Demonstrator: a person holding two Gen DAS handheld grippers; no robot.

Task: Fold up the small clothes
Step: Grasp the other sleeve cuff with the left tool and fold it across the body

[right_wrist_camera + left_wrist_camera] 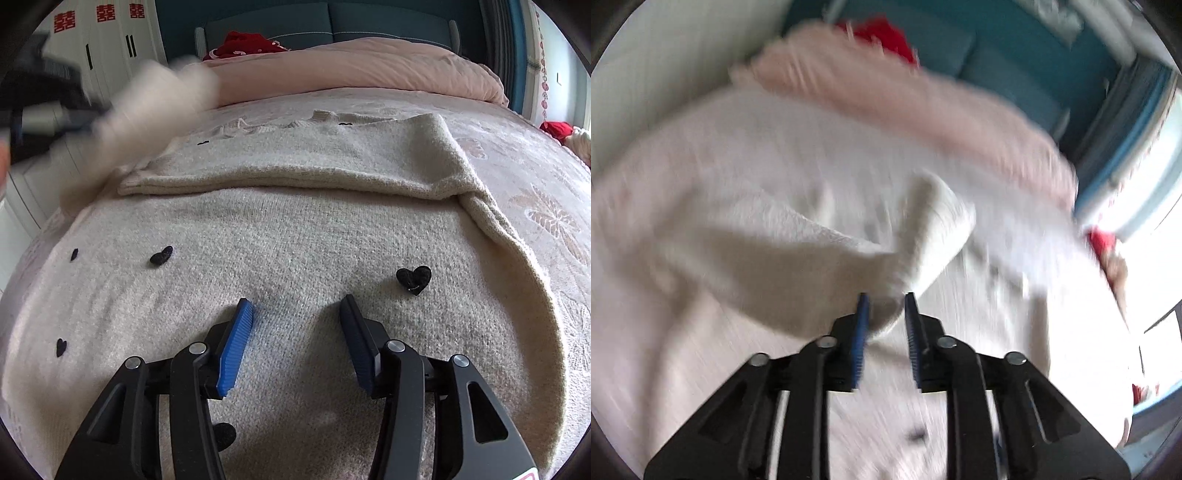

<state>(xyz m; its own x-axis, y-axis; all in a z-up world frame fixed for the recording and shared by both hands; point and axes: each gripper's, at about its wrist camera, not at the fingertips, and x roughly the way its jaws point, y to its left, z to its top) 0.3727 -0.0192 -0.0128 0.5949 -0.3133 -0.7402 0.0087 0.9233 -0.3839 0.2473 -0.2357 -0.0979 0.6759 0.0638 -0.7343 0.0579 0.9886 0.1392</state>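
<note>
A cream knit sweater [295, 236] with small black hearts [413, 279] lies spread on the bed, its right sleeve [332, 162] folded across the body. My right gripper [297, 308] is open and empty, resting low over the sweater's lower body. My left gripper [885, 300] is shut on the sweater's left sleeve [820, 258] and holds it lifted; the view is motion-blurred. In the right wrist view that gripper [48, 107] and the raised sleeve [147, 107] show blurred at upper left.
A pink patterned bedspread [535, 206] covers the bed. A pink duvet [351, 70] is bunched by the teal headboard [332, 18], with red cloth [243, 44] beside it. White wardrobes [110, 48] stand left. The bed's right edge faces a bright window.
</note>
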